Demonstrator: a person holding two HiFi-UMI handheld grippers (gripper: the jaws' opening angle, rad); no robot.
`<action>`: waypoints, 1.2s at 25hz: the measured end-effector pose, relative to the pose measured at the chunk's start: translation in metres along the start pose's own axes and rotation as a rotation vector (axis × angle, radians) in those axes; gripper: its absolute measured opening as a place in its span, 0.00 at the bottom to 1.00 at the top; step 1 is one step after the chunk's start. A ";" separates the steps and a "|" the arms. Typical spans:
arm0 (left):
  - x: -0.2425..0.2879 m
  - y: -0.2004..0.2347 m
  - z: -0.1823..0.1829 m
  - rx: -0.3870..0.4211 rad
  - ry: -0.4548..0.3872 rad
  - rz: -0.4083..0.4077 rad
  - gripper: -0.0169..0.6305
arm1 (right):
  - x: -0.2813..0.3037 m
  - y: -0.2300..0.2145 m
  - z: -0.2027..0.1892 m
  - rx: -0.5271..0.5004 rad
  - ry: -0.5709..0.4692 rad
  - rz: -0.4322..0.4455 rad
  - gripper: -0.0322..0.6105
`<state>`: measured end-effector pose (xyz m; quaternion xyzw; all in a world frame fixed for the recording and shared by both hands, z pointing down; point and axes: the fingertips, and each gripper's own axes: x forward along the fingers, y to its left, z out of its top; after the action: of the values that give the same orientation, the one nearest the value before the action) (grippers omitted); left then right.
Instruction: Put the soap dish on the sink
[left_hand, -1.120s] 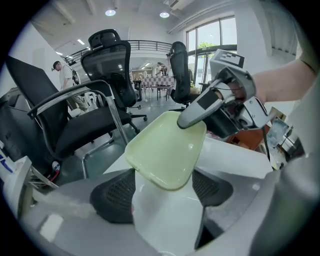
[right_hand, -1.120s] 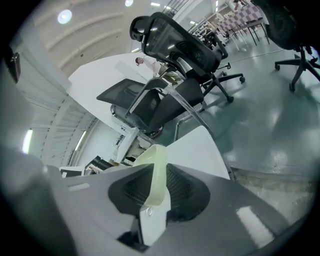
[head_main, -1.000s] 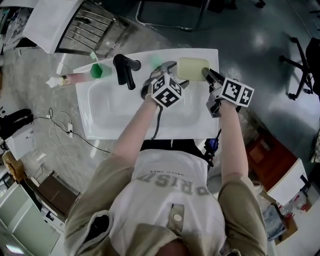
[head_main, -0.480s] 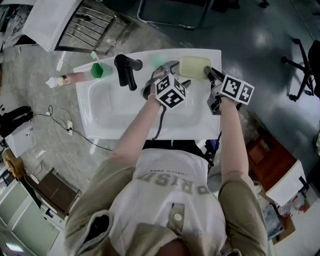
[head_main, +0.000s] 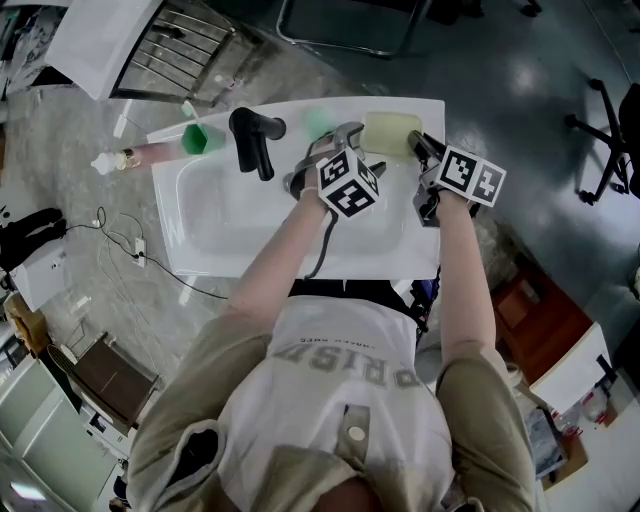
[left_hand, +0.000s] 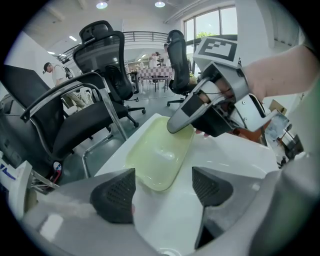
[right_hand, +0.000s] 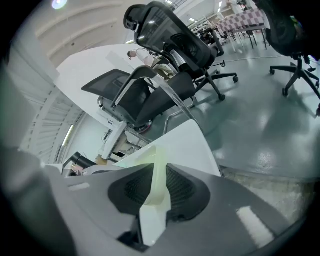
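The white sink (head_main: 200, 240) filled the middle of the head view, with a black office chair (left_hand: 95, 55) standing on the floor behind it. A black faucet (head_main: 255, 145) rose from the sink's back ledge, and a green cup (head_main: 195, 138) sat left of it. The pale yellow soap dish (left_hand: 157, 160) lay on the flat back right corner of the sink, apparently resting there. The right gripper (right_hand: 155, 197) was clamped narrowly on the dish's right rim, a pad on either side of the thin wall. The left gripper (left_hand: 162, 192) hung just short of the dish's near end, its jaws wide apart and holding nothing, only the white sink surface between them.
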<state>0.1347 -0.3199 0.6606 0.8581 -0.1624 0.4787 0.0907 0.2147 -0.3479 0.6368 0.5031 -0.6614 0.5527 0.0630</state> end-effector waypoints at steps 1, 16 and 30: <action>0.000 0.000 0.000 -0.002 0.003 0.000 0.60 | 0.001 0.000 0.001 -0.008 0.001 -0.008 0.16; 0.005 0.002 0.005 -0.026 0.001 0.017 0.60 | 0.002 -0.020 0.001 -0.365 0.098 -0.268 0.15; 0.004 0.003 0.007 -0.037 -0.009 0.017 0.60 | 0.004 -0.021 -0.001 -0.548 0.180 -0.360 0.16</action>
<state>0.1411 -0.3255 0.6605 0.8571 -0.1788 0.4723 0.1016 0.2279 -0.3472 0.6536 0.5253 -0.6779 0.3765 0.3504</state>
